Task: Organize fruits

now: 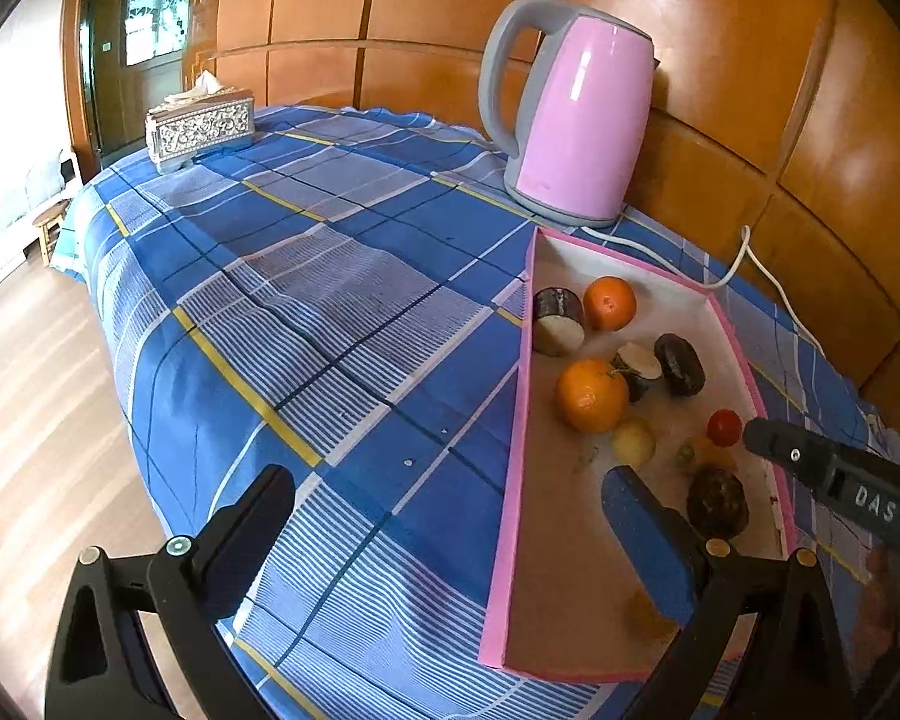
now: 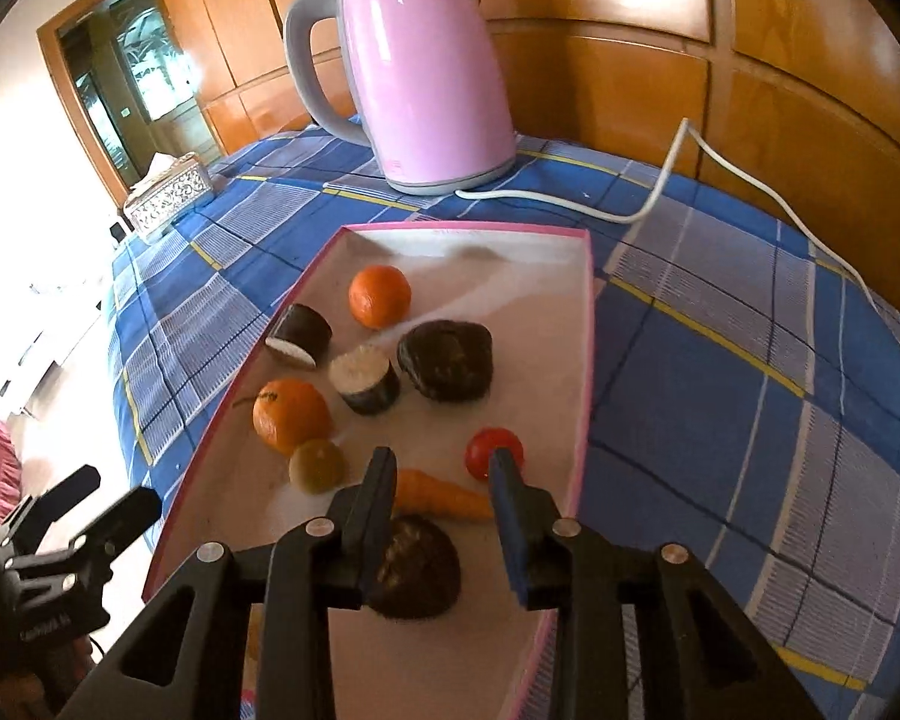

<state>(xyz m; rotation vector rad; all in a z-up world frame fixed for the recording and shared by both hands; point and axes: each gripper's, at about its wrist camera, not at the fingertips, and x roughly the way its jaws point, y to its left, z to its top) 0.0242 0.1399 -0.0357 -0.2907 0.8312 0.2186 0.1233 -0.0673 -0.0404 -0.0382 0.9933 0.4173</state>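
A pink-rimmed tray (image 1: 513,480) (image 2: 585,324) on the checked tablecloth holds two oranges (image 1: 591,395) (image 2: 380,295), dark cut pieces with white faces (image 1: 558,321) (image 2: 366,379), dark brown fruits (image 1: 717,501) (image 2: 447,360), a red tomato (image 1: 724,427) (image 2: 486,450), a yellow-green fruit (image 1: 633,441) (image 2: 318,465) and a carrot (image 2: 444,495). My right gripper (image 2: 444,471) is open above the carrot, beside the tomato, holding nothing; it also shows in the left wrist view (image 1: 762,438). My left gripper (image 1: 450,498) is open and empty over the tray's left rim; it also shows in the right wrist view (image 2: 99,495).
A pink electric kettle (image 1: 576,114) (image 2: 426,72) stands behind the tray, its white cord (image 2: 660,192) trailing right. A silver tissue box (image 1: 201,126) (image 2: 168,198) sits at the table's far left corner. Wooden panelling (image 1: 750,90) backs the table. The table edge drops to floor on the left.
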